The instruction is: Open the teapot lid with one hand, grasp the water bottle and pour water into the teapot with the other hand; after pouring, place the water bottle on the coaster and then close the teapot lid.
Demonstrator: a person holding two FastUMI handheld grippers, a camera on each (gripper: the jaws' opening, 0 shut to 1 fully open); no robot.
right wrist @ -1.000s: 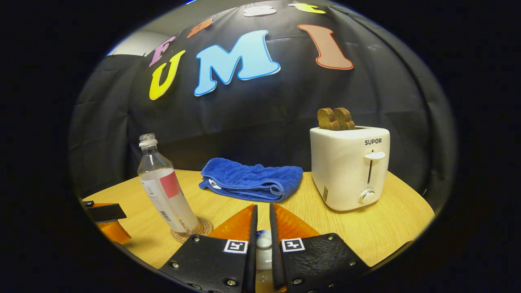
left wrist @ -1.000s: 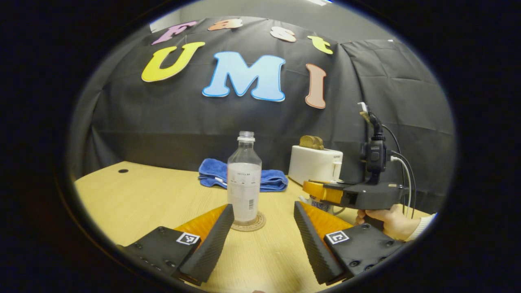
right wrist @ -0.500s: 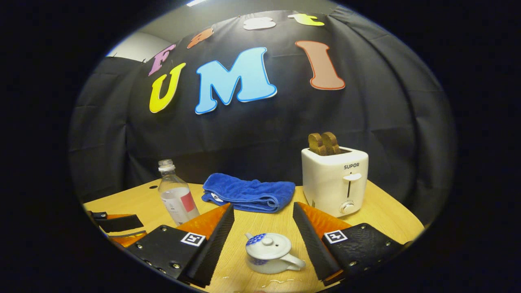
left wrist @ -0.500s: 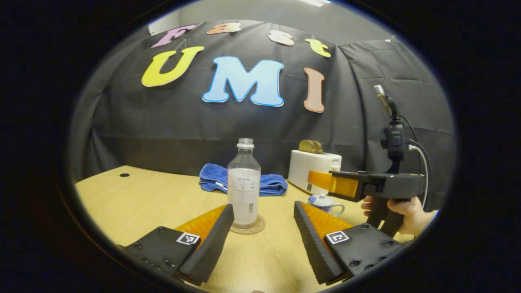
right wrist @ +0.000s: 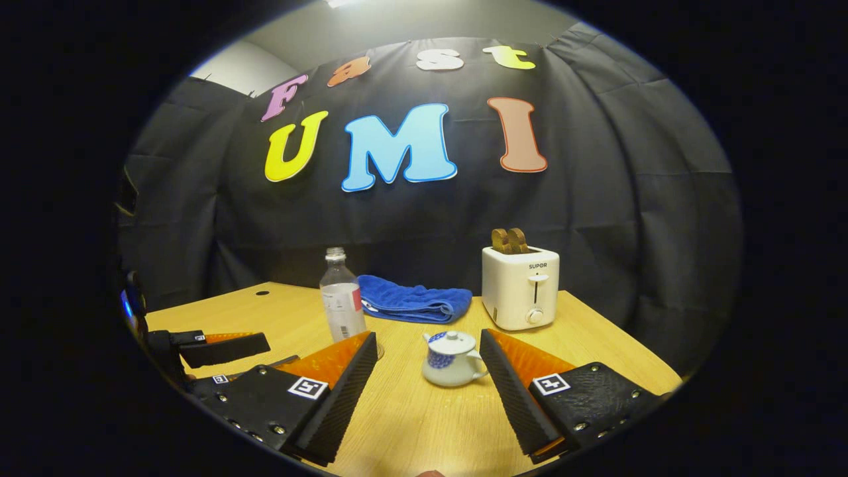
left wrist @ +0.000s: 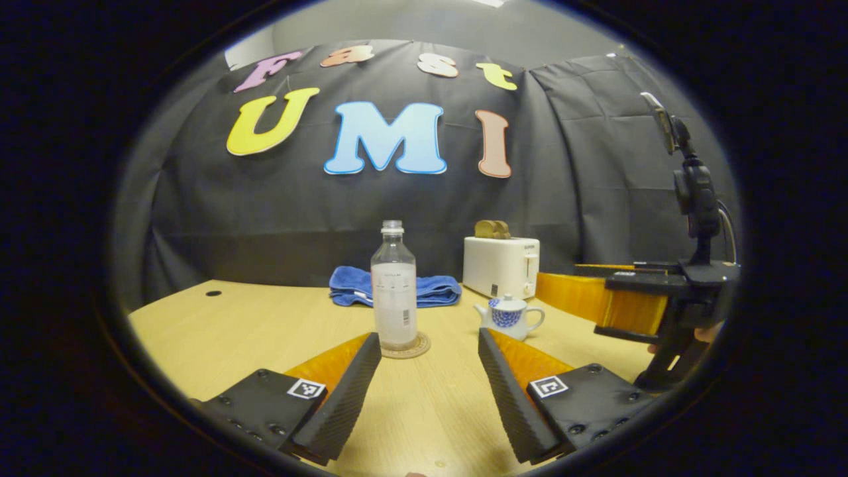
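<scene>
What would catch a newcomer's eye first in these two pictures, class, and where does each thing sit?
The clear water bottle stands upright on its round coaster mid-table. To its right sits the small white-and-blue teapot with its lid on, between the open fingers of the right gripper. Behind them, a white toaster with bread in its slots stands beside a folded blue towel.

Bottle on its coaster, teapot lidded beside it

The clear water bottle (left wrist: 394, 291), uncapped and partly filled, stands upright on the round coaster (left wrist: 416, 347) on the bench (left wrist: 252, 331). The small white teapot (left wrist: 509, 316) with blue pattern sits near it, apart from it, its lid (right wrist: 450, 341) seated on top, the handle pointing away from the bottle and the spout toward it.
</scene>
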